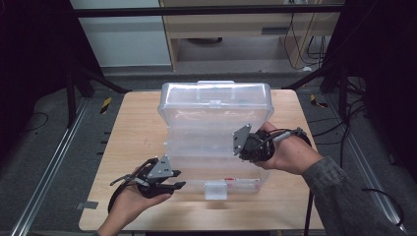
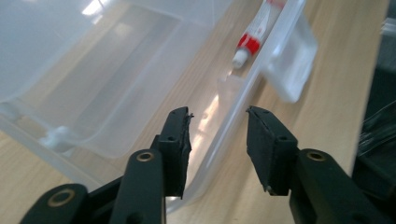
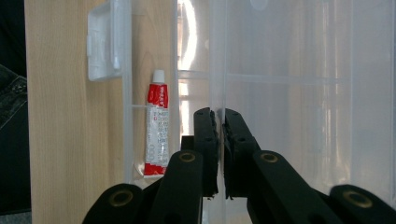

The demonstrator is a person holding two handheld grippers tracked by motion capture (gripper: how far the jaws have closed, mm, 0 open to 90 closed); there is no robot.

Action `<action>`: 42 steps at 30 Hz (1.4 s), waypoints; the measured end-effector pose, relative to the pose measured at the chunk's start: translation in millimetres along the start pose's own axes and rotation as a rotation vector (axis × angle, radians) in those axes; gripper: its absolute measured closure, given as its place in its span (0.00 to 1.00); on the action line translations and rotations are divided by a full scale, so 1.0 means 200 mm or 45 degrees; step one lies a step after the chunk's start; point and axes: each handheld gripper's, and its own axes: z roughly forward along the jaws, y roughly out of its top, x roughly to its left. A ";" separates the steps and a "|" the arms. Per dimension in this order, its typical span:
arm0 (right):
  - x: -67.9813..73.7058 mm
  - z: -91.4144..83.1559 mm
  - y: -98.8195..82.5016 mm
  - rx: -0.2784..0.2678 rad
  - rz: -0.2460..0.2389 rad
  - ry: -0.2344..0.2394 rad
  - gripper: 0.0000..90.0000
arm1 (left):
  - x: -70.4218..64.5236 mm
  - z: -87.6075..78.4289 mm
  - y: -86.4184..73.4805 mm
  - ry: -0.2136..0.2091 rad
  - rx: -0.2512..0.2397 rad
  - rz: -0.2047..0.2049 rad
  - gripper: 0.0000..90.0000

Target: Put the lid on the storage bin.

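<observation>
A clear plastic compartment box point(image 1: 196, 164) lies on the wooden table point(image 1: 133, 128) with its clear lid point(image 1: 216, 105) raised. A red-and-white tube point(image 1: 241, 181) point(image 2: 254, 32) point(image 3: 156, 135) lies in a front compartment near the white latch point(image 1: 215, 190) point(image 3: 102, 42). My right gripper point(image 1: 242, 150) point(image 3: 218, 114) is shut on the thin edge of the lid, at the box's right side. At the box's front left corner, my left gripper point(image 1: 181, 179) point(image 2: 219, 114) is open. The front wall of the box runs between its jaws, and the pads stand apart from it.
The table's front edge lies just behind both hands. A dark metal frame point(image 1: 206, 10) and cables point(image 1: 305, 39) stand beyond the table's far side. Floor rails point(image 1: 49, 162) run along the left. Bare wood shows left of the box.
</observation>
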 end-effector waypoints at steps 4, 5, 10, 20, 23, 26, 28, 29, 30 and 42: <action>0.00 0.00 0.00 -0.002 0.002 0.000 0.95 | 0.01 -0.09 0.04 0.017 -0.059 -0.005 0.71; 0.00 0.00 0.00 -0.002 0.002 0.000 0.95 | 0.02 -0.12 0.05 0.021 -0.089 -0.014 0.71; 0.00 0.00 0.00 0.000 -0.003 -0.005 0.94 | 0.10 -0.21 0.08 0.051 -0.147 -0.071 0.81; 0.00 0.00 -0.01 -0.010 0.004 -0.004 0.94 | 0.31 -0.31 0.13 0.067 -0.215 -0.214 0.94; 0.00 0.00 -0.01 -0.006 0.003 -0.007 0.94 | 0.34 -0.32 0.16 0.078 -0.197 -0.211 0.94; 0.01 0.00 0.00 -0.002 -0.003 -0.002 0.94 | 0.37 -0.32 0.18 0.052 -0.176 -0.219 0.92; 0.01 0.00 0.00 0.001 -0.003 -0.004 0.94 | 0.40 -0.32 0.19 0.005 -0.204 -0.252 0.91; 0.01 0.00 0.00 0.000 -0.006 -0.006 0.94 | 0.41 -0.32 0.20 0.005 -0.217 -0.259 0.91; 0.01 0.00 0.00 0.002 -0.006 -0.009 0.94 | 0.42 -0.32 0.20 0.009 -0.220 -0.257 0.94; 0.01 0.00 -0.01 -0.002 -0.002 -0.006 0.93 | 0.48 -0.33 0.29 0.061 -0.223 -0.257 1.00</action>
